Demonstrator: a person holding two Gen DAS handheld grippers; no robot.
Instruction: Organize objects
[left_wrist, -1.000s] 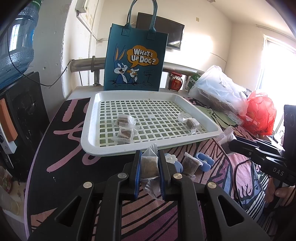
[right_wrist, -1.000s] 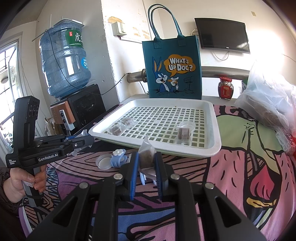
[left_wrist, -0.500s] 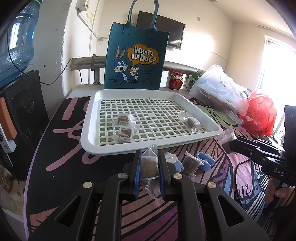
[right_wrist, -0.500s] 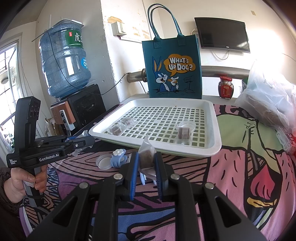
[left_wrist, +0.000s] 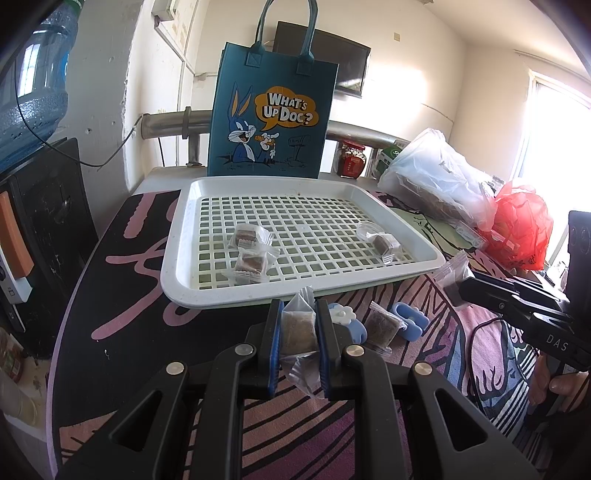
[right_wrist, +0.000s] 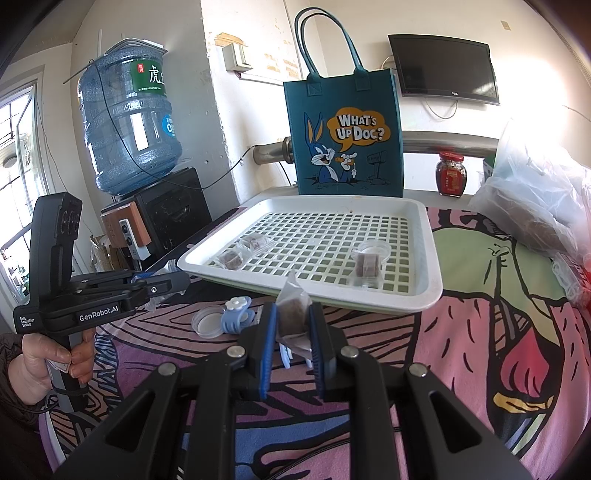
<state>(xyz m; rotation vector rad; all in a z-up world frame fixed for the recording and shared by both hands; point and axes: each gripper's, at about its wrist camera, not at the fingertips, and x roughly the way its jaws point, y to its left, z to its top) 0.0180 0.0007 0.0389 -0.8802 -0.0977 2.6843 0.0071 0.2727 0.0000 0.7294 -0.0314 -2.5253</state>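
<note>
Nothing moved; patterned tablecloth (right_wrist: 480, 332), sunlit

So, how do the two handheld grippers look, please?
Both are black plastic with blue pads on the fingers. The left gripper carries white "GenRobot.AI" lettering on its side; the right gripper shows "DAS". A dark sleeve covers the left wrist.

Bright window glare — sharp, fisheye-bent edges.

A white grid-patterned tray (left_wrist: 177, 258) sits on a table (left_wrist: 122, 332) covered in black, pink and purple cartoon print. The tote bag (left_wrist: 271, 110) is teal with a blue-and-white rabbit and orange speech bubble. Beside it, a red plastic bag (left_wrist: 522, 229).
</note>
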